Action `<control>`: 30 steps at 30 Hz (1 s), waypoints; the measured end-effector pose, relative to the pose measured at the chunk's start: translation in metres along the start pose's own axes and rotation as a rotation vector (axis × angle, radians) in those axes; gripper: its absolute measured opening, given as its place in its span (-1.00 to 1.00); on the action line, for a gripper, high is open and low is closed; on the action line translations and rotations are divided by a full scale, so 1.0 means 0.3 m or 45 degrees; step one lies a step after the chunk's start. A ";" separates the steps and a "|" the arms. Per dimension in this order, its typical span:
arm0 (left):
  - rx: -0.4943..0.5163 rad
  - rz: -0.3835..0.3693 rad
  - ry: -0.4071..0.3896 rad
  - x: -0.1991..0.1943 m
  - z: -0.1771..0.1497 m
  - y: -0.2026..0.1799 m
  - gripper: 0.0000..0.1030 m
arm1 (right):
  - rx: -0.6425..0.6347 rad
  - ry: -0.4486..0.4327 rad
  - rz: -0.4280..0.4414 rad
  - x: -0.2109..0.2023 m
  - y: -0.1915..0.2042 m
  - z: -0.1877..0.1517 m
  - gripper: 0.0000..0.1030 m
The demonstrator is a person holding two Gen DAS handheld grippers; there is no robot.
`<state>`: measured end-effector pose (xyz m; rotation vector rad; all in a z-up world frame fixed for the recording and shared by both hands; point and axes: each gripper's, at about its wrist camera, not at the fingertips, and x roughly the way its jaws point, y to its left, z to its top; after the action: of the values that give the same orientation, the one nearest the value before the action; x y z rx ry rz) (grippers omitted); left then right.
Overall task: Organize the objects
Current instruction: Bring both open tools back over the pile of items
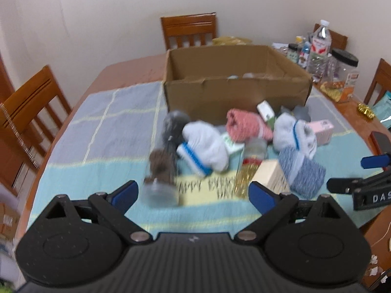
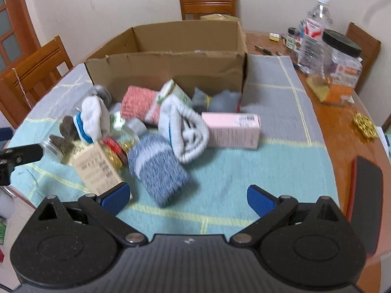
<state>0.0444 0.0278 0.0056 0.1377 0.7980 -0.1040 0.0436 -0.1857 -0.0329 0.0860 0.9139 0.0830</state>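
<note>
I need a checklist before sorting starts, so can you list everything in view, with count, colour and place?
cardboard box: 1, brown, open, behind the pile
cloth: 1, teal and grey with yellow lines, covers the table
sock rolls: 5; blue-marled, white with blue band, white-grey, pink, grey
pink carton: 1, lying right of the pile
beige carton: 1, front left of the pile
clear jars: at least 2, left of the pile; blurred
water bottle: 1, clear, table's far right
black-lidded jar: 1, beside the bottle
chairs: 4, wooden, around the table
left claw: open, empty
right claw: open, empty
</note>
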 end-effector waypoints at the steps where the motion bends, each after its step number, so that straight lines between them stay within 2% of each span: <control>1: -0.007 0.009 0.007 -0.003 -0.014 0.006 0.88 | 0.006 0.002 -0.003 0.001 0.001 -0.008 1.00; 4: -0.017 0.051 0.028 -0.001 -0.053 0.022 0.88 | 0.023 -0.002 -0.042 0.007 0.003 -0.027 1.00; 7: -0.040 0.083 0.048 0.015 -0.077 0.043 0.88 | 0.074 0.015 -0.025 0.023 -0.007 -0.033 1.00; 14: -0.050 0.083 0.059 0.094 -0.078 0.099 0.91 | 0.147 0.031 -0.060 0.083 -0.003 0.011 1.00; 22: -0.028 0.017 0.071 0.215 -0.037 0.151 0.92 | 0.133 0.027 -0.025 0.152 0.052 0.148 1.00; 30: -0.040 -0.051 0.093 0.309 -0.012 0.178 0.92 | 0.119 0.112 -0.083 0.272 0.095 0.208 1.00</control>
<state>0.1137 0.0774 -0.0591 0.0963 0.8752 -0.1252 0.1418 -0.1510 -0.0560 0.1404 1.0077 -0.0163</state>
